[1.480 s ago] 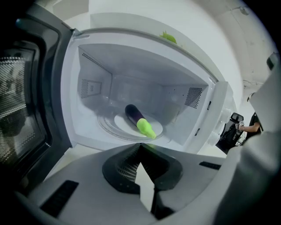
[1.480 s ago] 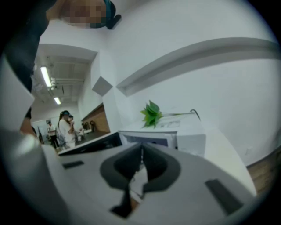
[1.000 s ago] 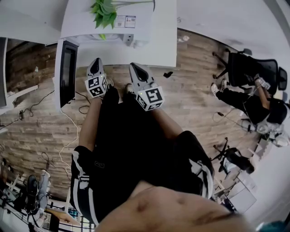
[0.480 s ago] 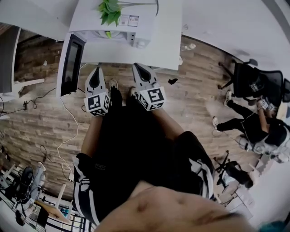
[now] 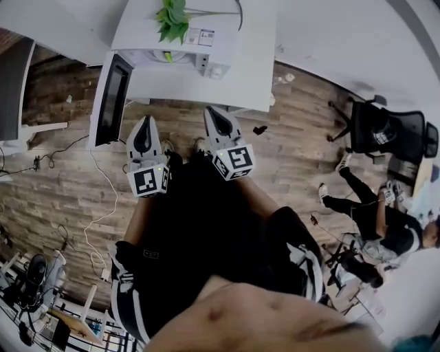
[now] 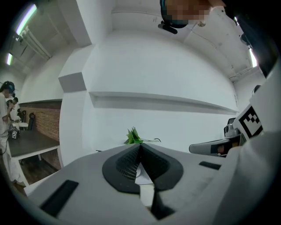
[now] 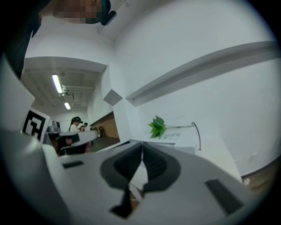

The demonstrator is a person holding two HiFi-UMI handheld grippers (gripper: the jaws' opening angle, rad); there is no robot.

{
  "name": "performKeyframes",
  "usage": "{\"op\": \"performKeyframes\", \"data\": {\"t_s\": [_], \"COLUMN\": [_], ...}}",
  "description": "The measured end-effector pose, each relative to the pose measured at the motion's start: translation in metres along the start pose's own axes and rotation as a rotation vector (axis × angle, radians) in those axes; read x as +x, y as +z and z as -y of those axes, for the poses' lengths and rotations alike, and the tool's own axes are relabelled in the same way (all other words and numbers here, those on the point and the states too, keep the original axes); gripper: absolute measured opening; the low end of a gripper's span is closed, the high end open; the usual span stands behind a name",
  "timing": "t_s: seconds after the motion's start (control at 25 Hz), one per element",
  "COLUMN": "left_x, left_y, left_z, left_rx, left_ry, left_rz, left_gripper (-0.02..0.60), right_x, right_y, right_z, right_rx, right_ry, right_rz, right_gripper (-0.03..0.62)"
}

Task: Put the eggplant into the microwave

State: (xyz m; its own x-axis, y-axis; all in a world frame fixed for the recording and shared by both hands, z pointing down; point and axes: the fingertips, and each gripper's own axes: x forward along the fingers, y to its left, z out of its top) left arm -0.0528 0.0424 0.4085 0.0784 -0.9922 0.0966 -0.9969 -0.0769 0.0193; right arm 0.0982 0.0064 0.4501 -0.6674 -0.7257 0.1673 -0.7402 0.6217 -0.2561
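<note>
The left tongs (image 5: pixel 144 127) and right tongs (image 5: pixel 215 117), mid-frame, are both closed on nothing. The microwave (image 5: pixel 199 42) sits upper centre on the counter (image 5: pixel 227 86), its door (image 5: pixel 113 96) open.

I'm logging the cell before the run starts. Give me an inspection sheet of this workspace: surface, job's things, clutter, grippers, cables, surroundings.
Surface: white table, bare beside the microwave.
Job's things: white microwave on the table, its door swung open; eggplant not seen in any view.
Clutter: green plant on top of the microwave; small dark object on the wooden floor.
Grippers: left gripper and right gripper both shut and empty, held over the floor just short of the table edge.
Cables: loose cables on the floor at the left.
Surroundings: office chair and a seated person at the right.
</note>
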Motion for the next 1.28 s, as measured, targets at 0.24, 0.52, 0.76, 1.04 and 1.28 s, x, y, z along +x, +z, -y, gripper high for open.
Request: {"op": "performKeyframes", "data": {"t_s": [0.24,0.52,0.76,1.04,1.28], "left_x": [0.005,0.013,0.017,0.025,0.029], "left_y": [0.002,-0.001,-0.006,-0.003,-0.004], "left_z": [-0.002,-0.009,-0.014,-0.016,-0.017], "left_rx": [0.001,-0.019,-0.015,-0.023,-0.014], "left_ry": [-0.04,-0.077,-0.085,-0.092,-0.111], "left_rz": [0.004,0.002,-0.014,-0.006,-0.005], "left_gripper": [0.032,0.032,0.032,0.032,0.031], "right_x": [0.0,0.008,0.014,0.019,0.023], "right_y": [0.0,0.007,0.008,0.005,0.008], "right_z": [-0.013,-0.026,-0.026,-0.023,-0.02], "right_rx": [-0.018,-0.021,-0.045,-0.05,-0.047], "right_ry": [0.0,0.011,0.004,0.0,-0.016], "right_rz": [-0.009,0.011,0.004,-0.004,0.01], "right_gripper": [0.032,0.032,0.032,0.032,0.032]}}
